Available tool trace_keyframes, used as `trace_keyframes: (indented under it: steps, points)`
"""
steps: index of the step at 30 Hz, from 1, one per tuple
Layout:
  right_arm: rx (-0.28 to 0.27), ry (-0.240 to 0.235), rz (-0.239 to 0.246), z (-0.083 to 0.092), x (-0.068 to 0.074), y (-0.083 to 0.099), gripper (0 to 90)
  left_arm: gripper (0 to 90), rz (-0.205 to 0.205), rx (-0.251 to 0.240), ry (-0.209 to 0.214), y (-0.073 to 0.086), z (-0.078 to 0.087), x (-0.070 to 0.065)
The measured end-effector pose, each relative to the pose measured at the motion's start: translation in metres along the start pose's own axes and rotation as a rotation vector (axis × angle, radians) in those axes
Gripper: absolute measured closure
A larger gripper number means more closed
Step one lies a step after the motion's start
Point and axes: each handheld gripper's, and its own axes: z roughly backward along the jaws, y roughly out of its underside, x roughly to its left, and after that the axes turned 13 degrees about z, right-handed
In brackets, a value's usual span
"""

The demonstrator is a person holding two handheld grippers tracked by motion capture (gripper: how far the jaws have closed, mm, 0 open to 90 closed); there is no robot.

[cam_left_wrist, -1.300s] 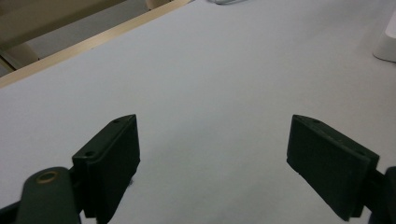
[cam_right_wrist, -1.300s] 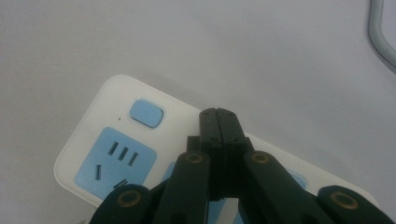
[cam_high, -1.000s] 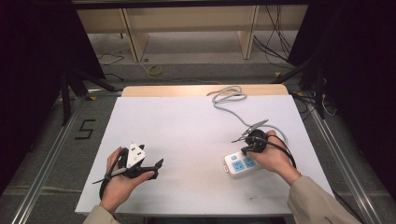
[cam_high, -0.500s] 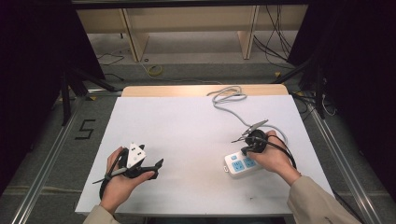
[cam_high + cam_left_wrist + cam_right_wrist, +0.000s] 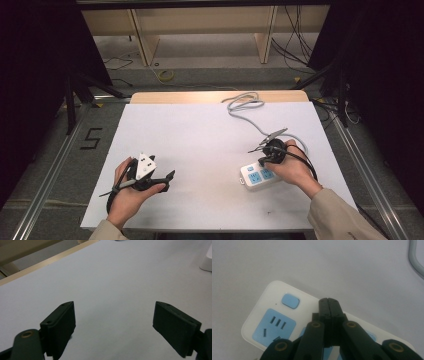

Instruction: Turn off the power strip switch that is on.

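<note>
Right gripper view alone reveals the power strip's (image 5: 274, 322) blue switch (image 5: 290, 300).

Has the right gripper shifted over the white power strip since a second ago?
No. The right gripper sits at the same spot over the white power strip with blue sockets, equally far from the table's right edge.

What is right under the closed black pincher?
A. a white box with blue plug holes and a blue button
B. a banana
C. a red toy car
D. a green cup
A: in the right gripper view the right gripper, jaws pressed together, hangs over the white power strip with its blue sockets and blue button.
</note>
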Motion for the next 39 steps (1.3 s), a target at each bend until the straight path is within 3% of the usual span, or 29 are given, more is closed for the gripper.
trace_keyframes:
  steps: [39]
  points:
    - [-0.013,-0.002,-0.017,0.0005,-0.0009,0.0016,90.0,17.8,0.002,0.001,0.001,0.0001,-0.0003,0.0000]
